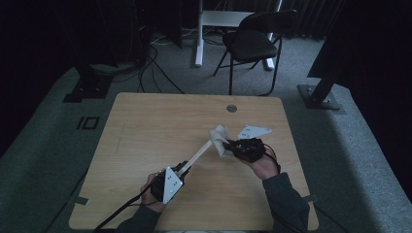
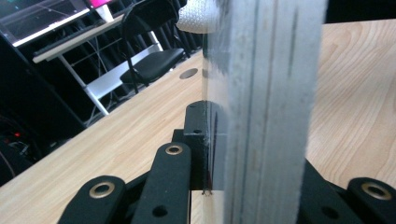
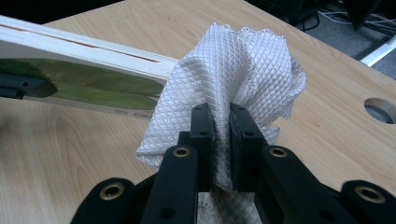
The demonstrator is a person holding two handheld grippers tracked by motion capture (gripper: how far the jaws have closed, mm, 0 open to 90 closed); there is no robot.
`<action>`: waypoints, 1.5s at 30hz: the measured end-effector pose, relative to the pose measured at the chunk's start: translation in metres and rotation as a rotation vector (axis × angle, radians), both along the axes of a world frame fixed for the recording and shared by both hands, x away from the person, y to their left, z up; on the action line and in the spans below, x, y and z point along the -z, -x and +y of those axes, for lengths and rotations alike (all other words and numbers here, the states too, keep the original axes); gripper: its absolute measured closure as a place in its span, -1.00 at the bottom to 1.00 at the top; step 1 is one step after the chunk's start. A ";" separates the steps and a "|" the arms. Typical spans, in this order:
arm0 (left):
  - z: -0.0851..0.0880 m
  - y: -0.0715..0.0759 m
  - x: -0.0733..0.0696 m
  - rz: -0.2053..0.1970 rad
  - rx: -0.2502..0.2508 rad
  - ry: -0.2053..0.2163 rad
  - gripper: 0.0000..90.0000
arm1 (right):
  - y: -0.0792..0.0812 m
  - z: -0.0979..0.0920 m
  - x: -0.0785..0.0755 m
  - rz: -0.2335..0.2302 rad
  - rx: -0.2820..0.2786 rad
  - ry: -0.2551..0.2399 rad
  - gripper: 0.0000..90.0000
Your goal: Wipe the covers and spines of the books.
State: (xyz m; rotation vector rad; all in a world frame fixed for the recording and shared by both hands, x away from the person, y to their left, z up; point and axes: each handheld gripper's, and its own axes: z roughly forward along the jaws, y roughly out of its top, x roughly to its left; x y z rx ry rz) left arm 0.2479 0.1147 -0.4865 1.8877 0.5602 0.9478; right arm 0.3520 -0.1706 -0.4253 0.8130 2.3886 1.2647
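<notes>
Wiping of a board above the light wooden table. The left gripper was clamped on the near end of a long, flat, pale wooden board, which it held raised over the table's middle and slanting toward the right gripper. That gripper was closed on a bunched white cloth of waffle-textured fabric, the cloth lying against the board's far end.

The board appeared stiff and light, a layered edge visible in the right gripper view; a firm hold across its flat faces near one end would probably suit it, though the long free length could lever against the pads. The cloth looked soft and limp, best pinched through a gathered fold, as here.

In the left gripper view the board was blurred and hid one jaw. A greenish patch on the board's face could not be identified. Whether the cloth pressed on the board or merely touched it could not be told.
</notes>
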 end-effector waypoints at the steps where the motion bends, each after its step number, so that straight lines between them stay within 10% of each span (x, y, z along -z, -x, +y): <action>1: 0.000 0.000 0.000 0.006 0.003 0.004 0.75 | 0.000 0.000 0.001 0.004 0.001 -0.001 0.83; 45: 0.022 -0.016 -0.009 0.159 0.043 0.233 0.75 | 0.003 0.005 0.040 0.094 0.009 0.001 0.83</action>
